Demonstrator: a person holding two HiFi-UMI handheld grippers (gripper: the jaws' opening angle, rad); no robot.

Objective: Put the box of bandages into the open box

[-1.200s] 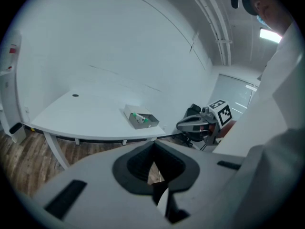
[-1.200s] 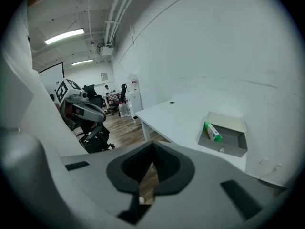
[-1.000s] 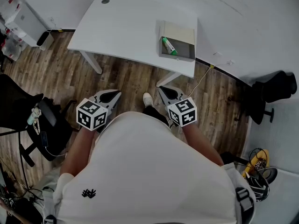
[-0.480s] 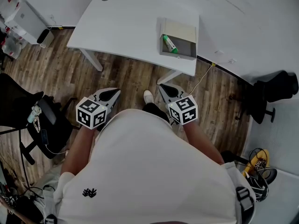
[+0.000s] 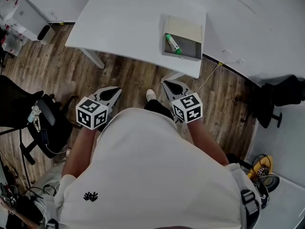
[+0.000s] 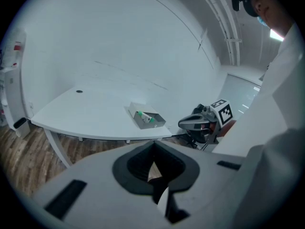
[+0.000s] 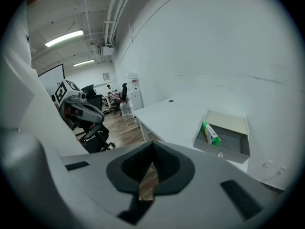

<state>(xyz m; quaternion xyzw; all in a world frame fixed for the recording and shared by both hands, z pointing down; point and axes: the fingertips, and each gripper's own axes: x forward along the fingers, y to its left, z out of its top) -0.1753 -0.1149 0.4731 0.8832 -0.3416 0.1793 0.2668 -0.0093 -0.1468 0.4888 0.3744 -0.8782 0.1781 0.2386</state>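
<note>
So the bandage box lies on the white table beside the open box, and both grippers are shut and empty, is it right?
Not quite. The bandage box lies inside the open box, not beside it on the white table; the head view shows this. The left gripper and right gripper are shut and empty.

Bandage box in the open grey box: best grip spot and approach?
Probably from above, since the open box has walls that block a side approach. Close the tool across the narrow width of the bandage box, at its near end. That end angles away from the left wall, which leaves room for a jaw.
</note>
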